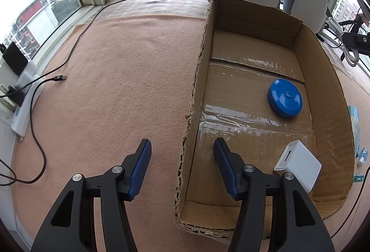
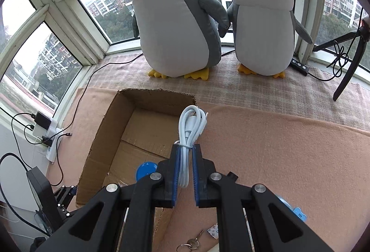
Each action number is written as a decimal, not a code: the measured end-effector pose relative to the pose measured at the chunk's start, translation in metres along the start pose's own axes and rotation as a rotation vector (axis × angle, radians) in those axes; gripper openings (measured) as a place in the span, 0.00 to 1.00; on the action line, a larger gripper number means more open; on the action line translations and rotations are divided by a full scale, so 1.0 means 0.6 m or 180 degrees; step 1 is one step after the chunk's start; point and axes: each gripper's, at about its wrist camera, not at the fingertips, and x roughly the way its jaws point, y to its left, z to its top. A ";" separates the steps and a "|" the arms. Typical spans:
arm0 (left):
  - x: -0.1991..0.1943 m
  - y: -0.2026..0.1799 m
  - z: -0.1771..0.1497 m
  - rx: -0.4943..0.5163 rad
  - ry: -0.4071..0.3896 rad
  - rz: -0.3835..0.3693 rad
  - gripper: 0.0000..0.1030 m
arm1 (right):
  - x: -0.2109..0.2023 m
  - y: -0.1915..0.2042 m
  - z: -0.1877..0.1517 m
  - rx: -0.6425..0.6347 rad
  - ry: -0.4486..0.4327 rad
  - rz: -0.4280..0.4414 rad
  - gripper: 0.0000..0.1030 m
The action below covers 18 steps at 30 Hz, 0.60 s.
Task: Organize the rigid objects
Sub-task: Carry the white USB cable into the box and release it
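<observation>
Aloft, right gripper (image 2: 185, 147) clamping cable (image 2: 190, 122)

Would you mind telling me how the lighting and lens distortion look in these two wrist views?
Left wrist view: soft daylight, sky blown white through the window, straight frames bowed by the fisheye; the cardboard box wall curves, tape glints mildly, focus sharp. Right wrist view: the penguins sit backlit yet readable, corners vignetted black, and the white cable in the right gripper is crisp.

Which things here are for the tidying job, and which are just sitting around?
For the job:
cardboard box
blue round case
white charger
white cable, held in the right tool
keys

Just lying about:
two penguin toys
power strip
black cable
</observation>
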 end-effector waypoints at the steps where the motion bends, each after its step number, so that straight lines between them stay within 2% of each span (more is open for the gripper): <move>1: 0.000 0.000 0.000 -0.0001 0.0000 -0.0001 0.56 | 0.004 0.011 0.002 -0.0053 -0.0001 -0.0007 0.09; 9: 0.000 0.000 0.000 0.0001 0.0000 0.0001 0.56 | 0.035 0.059 0.003 -0.0270 0.0068 -0.0033 0.09; 18: 0.000 0.001 0.000 0.0006 -0.0002 0.0004 0.56 | 0.050 0.078 0.001 -0.0396 0.0104 -0.0044 0.10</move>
